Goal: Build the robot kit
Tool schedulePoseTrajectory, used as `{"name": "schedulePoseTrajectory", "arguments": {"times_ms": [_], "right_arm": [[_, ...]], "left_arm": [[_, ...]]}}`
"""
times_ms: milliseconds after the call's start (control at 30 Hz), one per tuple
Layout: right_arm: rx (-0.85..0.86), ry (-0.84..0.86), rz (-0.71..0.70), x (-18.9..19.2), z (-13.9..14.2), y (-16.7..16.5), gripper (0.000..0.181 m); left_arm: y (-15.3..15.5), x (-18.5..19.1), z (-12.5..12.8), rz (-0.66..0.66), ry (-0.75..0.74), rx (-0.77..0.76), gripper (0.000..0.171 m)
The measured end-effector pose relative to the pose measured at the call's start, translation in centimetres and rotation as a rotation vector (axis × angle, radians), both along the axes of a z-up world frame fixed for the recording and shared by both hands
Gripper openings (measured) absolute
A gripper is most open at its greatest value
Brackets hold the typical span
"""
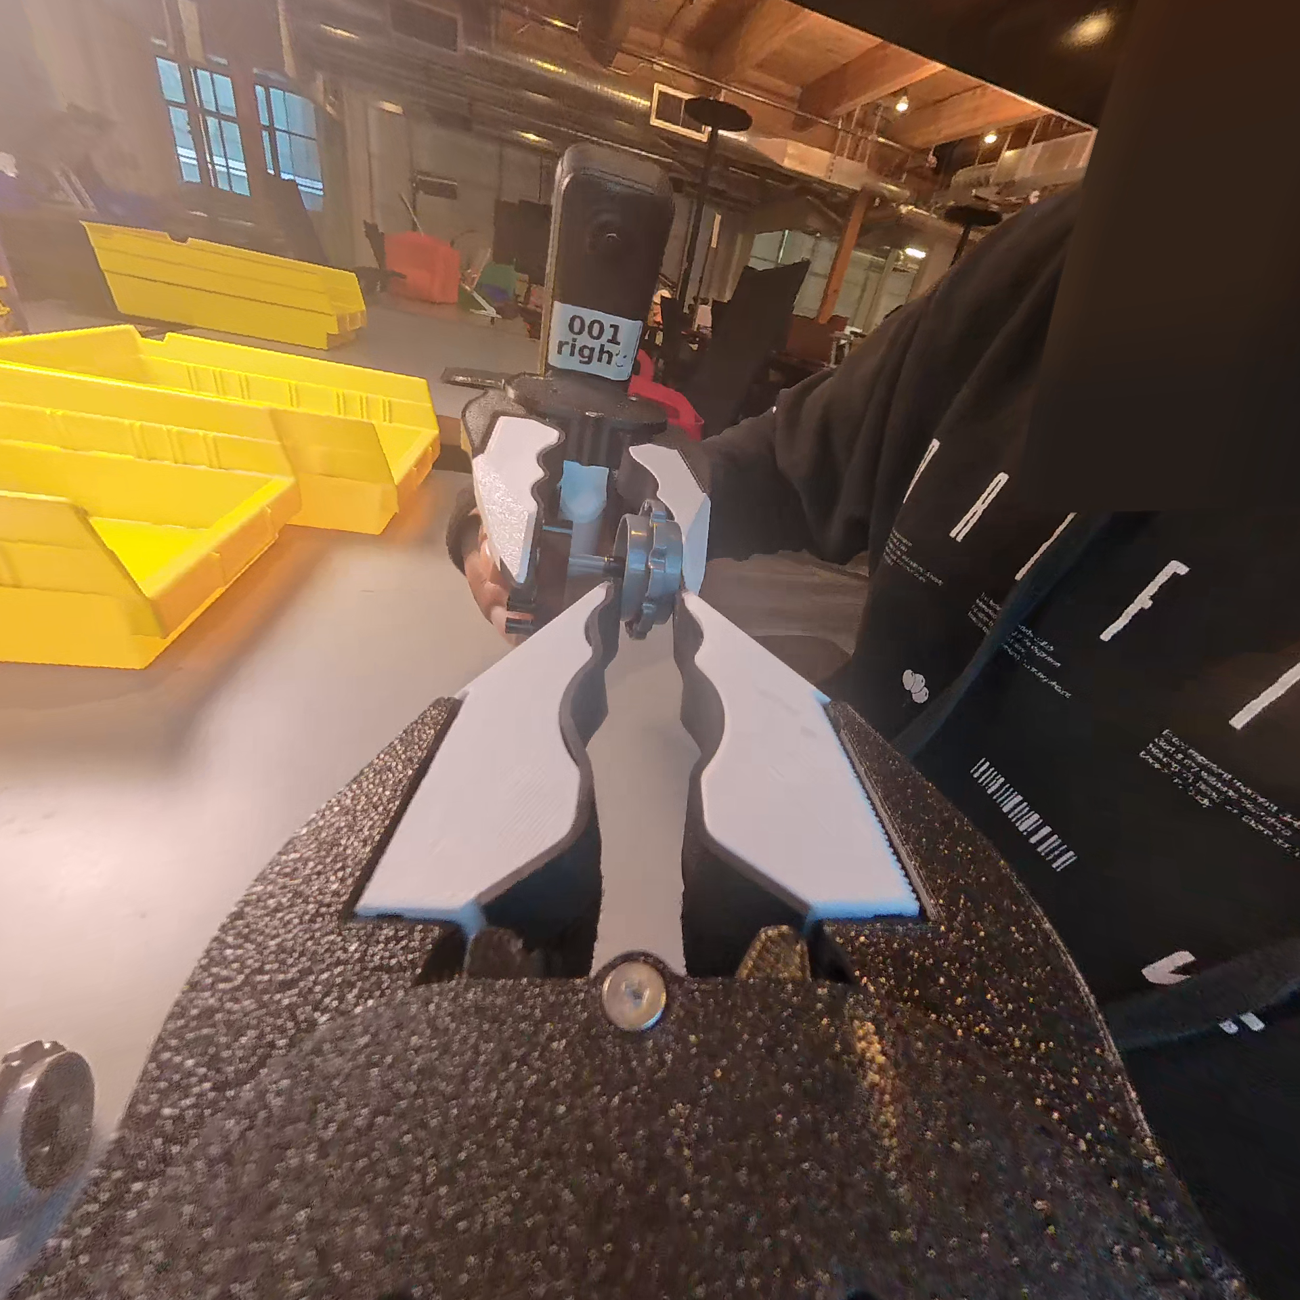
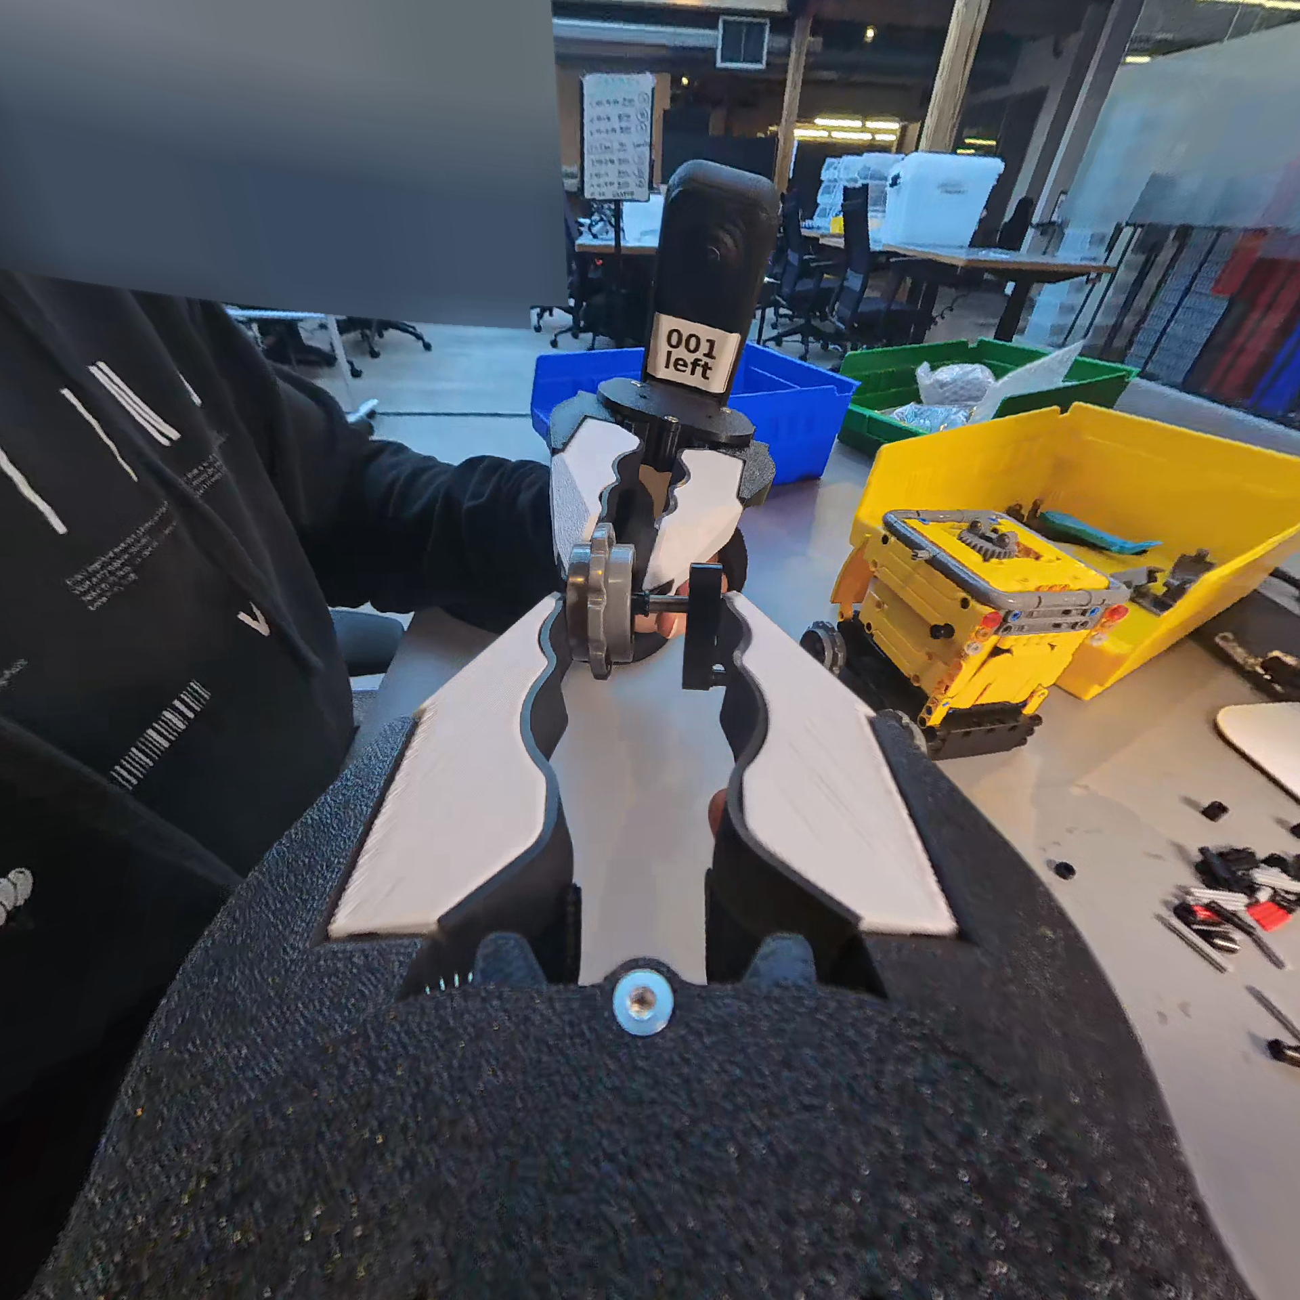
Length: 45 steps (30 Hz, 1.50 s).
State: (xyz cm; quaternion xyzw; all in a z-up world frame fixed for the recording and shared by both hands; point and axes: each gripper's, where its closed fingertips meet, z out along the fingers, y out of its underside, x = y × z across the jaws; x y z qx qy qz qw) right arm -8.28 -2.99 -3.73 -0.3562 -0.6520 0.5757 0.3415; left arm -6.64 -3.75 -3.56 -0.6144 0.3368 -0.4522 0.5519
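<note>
Both the left gripper (image 1: 644, 605) and right gripper (image 2: 644, 633) pinch one small grey plastic wheel on a black axle (image 2: 598, 608), near the yellow toy-brick truck (image 2: 964, 619).

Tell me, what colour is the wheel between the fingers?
Grey wheel, on a black axle; clearest in the right wrist view.

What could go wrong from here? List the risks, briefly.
1. The left claw seems to grip the grey wheel, while the right claw pinches wheel and black bar end to end. Fingers this crowded could collide.
2. The thin pin joining wheel and bar might bend or pull out if either claw twists.
3. If the piece slips, it could drop to the table among the loose parts.
</note>
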Motion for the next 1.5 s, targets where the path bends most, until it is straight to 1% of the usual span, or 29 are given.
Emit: {"name": "schedulePoseTrajectory", "arguments": {"times_ms": [133,400,500,600,767,867,1100,1367,1500], "right_arm": [[0.049,0.002,-0.007,0.2,0.1,-0.1,0.039],[0.073,-0.005,-0.002,0.3,-0.2,0.0,0.038],[0.121,-0.004,0.001,0.5,-0.3,-0.1,0.037],[0.204,0.014,0.001,0.8,-0.2,-0.5,0.037],[0.381,0.06,0.009,1.6,0.3,-1.7,0.037],[0.437,0.076,-0.003,1.8,0.3,-2.0,0.037],[0.464,0.061,-0.02,2.3,-0.7,-1.9,0.037],[0.509,0.022,-0.005,2.6,-1.9,-1.9,0.036],[0.488,0.022,0.0,2.6,-1.9,-1.7,0.036]], "left_arm": [[0.0,0.2,0.0,-0.008,-0.004,-0.003,0.012],[0.1,0.3,-0.3,-0.017,-0.018,-0.036,0.012],[0.0,0.5,-0.5,-0.024,-0.003,-0.027,0.012],[-0.4,0.8,-0.4,-0.03,0.014,0.004,0.012],[-1.6,1.5,-0.2,-0.029,0.127,0.152,0.012],[-1.8,1.7,-0.2,-0.023,0.156,0.197,0.012],[-1.7,2.1,-1.3,-0.039,0.18,0.188,0.012],[-1.6,2.5,-2.5,-0.074,0.184,0.142,0.012],[-1.4,2.4,-2.6,-0.073,0.171,0.13,0.012]]}}
